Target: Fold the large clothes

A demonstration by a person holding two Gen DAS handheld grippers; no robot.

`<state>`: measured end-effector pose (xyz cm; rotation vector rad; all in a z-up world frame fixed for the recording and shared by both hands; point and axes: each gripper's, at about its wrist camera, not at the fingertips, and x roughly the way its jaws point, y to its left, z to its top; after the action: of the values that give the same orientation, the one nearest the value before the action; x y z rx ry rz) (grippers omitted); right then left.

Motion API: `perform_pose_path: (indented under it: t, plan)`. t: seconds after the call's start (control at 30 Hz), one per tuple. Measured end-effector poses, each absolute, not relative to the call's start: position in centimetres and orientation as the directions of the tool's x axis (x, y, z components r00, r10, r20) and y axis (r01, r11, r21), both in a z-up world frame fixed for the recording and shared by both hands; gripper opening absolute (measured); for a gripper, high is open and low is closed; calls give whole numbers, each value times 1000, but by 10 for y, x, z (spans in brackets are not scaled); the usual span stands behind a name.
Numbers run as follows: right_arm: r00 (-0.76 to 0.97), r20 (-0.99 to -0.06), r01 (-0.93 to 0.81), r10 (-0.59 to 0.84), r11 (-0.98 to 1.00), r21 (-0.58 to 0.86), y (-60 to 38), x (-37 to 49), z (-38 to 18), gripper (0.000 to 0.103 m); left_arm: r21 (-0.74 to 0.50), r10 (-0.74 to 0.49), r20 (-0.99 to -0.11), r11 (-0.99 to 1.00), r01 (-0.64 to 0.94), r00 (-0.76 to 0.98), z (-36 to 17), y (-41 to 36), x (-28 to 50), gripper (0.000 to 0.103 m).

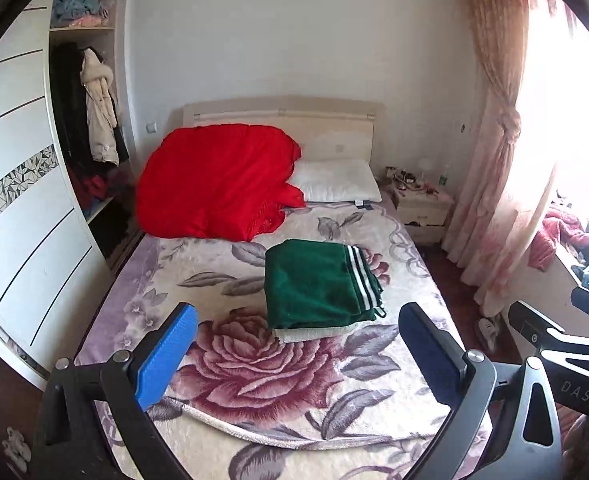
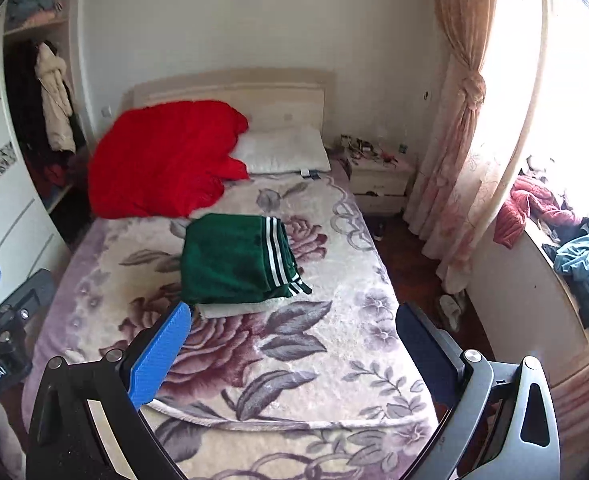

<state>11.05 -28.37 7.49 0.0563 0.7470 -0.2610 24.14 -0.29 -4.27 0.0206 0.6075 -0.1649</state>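
Nearest, the left gripper [image 1: 294, 360] and right gripper [image 2: 290, 356] hang above the floral plush bedspread [image 1: 254, 380], fingers spread wide, holding nothing. A careless regrasp would likely snag one layer and undo the stack. Mid-bed lies the folded green fleece garment with white stripes [image 1: 314, 284], squared, pale lining showing beneath.

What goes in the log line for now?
left gripper: open, empty | right gripper: open, empty | green clothes: folded on bed
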Motion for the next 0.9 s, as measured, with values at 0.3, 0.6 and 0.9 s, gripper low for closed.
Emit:
perform_pose_path:
  t: [0.3, 0.6, 0.9]
  plan:
    - [745, -642, 216, -184, 976, -30, -271, 49, 118, 103, -28, -152, -556, 986, 165, 817, -26, -6, 200, 103]
    - [759, -621, 218, -197, 975, -44, -273, 27, 138, 103, -11, -113, -524, 992, 126, 844, -18, -4, 175, 103]
    - [777, -603, 208, -180, 978, -24, -280, 13, 151, 103, -11, -89, -511, 995, 97, 855, -17, -2, 170, 103]
